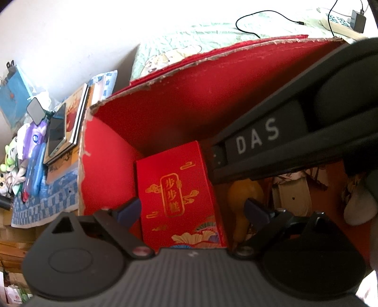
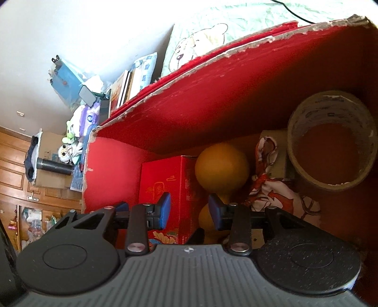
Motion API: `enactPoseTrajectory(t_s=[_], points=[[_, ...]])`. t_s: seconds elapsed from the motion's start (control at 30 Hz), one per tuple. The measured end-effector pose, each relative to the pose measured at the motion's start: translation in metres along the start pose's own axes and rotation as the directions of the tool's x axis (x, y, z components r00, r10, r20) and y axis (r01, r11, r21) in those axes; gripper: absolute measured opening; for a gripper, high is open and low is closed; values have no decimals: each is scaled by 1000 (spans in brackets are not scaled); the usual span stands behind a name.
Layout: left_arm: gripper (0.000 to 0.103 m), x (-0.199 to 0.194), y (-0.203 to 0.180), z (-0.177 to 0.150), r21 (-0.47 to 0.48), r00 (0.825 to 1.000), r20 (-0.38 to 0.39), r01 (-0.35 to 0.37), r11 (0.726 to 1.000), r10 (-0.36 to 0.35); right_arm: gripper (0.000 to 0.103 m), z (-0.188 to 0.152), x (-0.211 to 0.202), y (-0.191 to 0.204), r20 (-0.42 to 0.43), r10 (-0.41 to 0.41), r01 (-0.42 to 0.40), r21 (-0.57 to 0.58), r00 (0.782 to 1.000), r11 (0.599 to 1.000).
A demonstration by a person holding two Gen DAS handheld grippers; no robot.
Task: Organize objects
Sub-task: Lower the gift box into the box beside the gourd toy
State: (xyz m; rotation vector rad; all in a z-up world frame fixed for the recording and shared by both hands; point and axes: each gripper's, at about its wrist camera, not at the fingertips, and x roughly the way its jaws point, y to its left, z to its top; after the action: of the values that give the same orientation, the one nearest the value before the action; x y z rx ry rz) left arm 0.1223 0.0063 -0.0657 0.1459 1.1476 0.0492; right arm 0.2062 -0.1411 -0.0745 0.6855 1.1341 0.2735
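Blue-padded fingers [image 1: 128,209] of the left gripper [image 1: 191,210] stand wide apart over the open red cardboard box [image 1: 165,104], holding nothing; between them, lower down, lies the small red gift box [image 1: 177,196] with gold lettering, set against the left wall of the big box near its near-left corner. Just right of it lies an orange gourd [image 1: 245,191], partly hidden by the left gripper's right finger. Across the upper right of the left wrist view runs the black body of the right gripper, marked DAS.

From the right wrist view, the right gripper [image 2: 189,211] hangs inside the same box with its fingers [image 2: 165,207] parted by a moderate gap and nothing between them. Below the gap sit the edge of the small red gift box [image 2: 165,186] and the orange gourd [image 2: 222,165], touching side by side. Right of the gourd lies a white cloth pouch [image 2: 278,193] with an orange-red pattern, resting against something drab and boxy that is mostly hidden. Farther right, by the box's right wall, a roll of brown packing tape [image 2: 330,141] stands tilted with its open core facing the camera.

Beyond the box's torn far rim [image 2: 236,50] spreads a pale green bedsheet [image 2: 236,21] with a cartoon bear print. Left of the box, books [image 1: 75,113], a phone [image 1: 57,132] and plush toys [image 1: 9,163] are piled together on a blue patterned cloth [image 1: 47,203], and a black cable [image 1: 250,26] lies on the bed
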Motion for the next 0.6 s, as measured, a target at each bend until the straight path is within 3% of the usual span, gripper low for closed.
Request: enactPoseTrajectory(t_s=[0.6], points=[[95, 3, 9, 8, -15, 999, 36, 5, 1000, -5, 38, -3, -4, 0, 40, -67, 66, 29, 997, 997]])
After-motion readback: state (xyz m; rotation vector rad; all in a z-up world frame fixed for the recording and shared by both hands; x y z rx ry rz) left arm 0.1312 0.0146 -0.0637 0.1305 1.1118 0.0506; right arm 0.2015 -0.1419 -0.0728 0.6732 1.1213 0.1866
